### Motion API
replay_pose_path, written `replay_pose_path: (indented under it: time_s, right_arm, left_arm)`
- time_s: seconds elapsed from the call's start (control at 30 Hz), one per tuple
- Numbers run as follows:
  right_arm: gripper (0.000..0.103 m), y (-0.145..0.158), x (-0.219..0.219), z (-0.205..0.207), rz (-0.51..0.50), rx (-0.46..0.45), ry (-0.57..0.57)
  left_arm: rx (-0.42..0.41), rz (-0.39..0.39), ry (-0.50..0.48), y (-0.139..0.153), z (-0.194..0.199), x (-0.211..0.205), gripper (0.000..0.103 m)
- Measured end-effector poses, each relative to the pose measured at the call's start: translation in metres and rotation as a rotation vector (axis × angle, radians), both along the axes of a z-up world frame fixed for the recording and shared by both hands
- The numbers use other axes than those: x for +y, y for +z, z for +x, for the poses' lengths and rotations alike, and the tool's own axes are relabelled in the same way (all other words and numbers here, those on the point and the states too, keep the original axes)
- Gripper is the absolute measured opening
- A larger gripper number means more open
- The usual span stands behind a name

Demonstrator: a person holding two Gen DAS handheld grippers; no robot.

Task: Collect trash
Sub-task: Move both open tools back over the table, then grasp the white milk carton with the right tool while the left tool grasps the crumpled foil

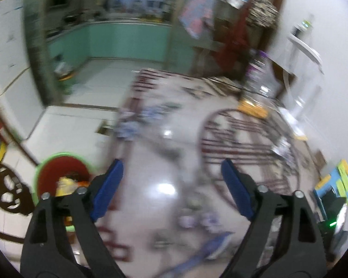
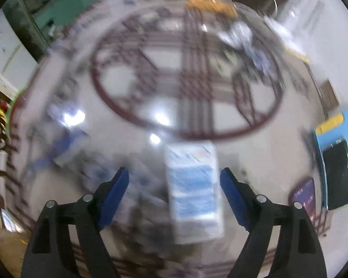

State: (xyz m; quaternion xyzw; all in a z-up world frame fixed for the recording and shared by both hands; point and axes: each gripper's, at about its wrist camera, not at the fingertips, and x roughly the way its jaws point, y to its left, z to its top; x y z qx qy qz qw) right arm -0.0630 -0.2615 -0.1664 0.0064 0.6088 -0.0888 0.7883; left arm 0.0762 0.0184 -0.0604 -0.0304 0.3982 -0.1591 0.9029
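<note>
Both views are blurred by motion. A white and blue packet (image 2: 192, 192) shows between my right gripper's (image 2: 174, 171) fingers, closer to the right one, and neither blue pad touches it. That gripper is open and points steeply down at the glossy patterned table (image 2: 150, 88). My left gripper (image 1: 171, 164) is open too, with nothing between its fingers. A red bin with a green rim (image 1: 62, 176) stands low to the left of it, with yellow and orange scraps inside. Crumpled wrappers (image 2: 243, 37) lie far right on the table and a blue wrapper (image 2: 62, 148) lies left.
A clear bottle with a purple label (image 1: 257, 74) stands at the table's far side over an orange strip (image 1: 252, 108). A black phone (image 2: 336, 173) rests on a blue and green mat at the right edge, with a purple card (image 2: 306, 194) beside it. A tiled floor and green cabinets (image 1: 127, 41) lie beyond.
</note>
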Motion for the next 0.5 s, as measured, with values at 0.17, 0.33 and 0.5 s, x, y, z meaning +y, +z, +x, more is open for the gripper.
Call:
replay_pose_path:
  time_s: [0.17,0.33,0.5]
  right_arm:
    - [0.069,-0.036,-0.029,-0.013,0.044,0.08,0.032]
    - [0.05,-0.036,-0.058,-0.012,0.126,0.051,0.054]
    - [0.05,-0.007,-0.116,0.002,0.173,-0.107,-0.069]
  left_arm:
    - [0.048,0.017,-0.2,-0.015,0.001,-0.111,0.086]
    - [0.063,0.046,-0.319,-0.029,0.01,-0.199,0.086]
    - [0.056,0.102,-0.449,-0.048,0.027,-0.282,0.089]
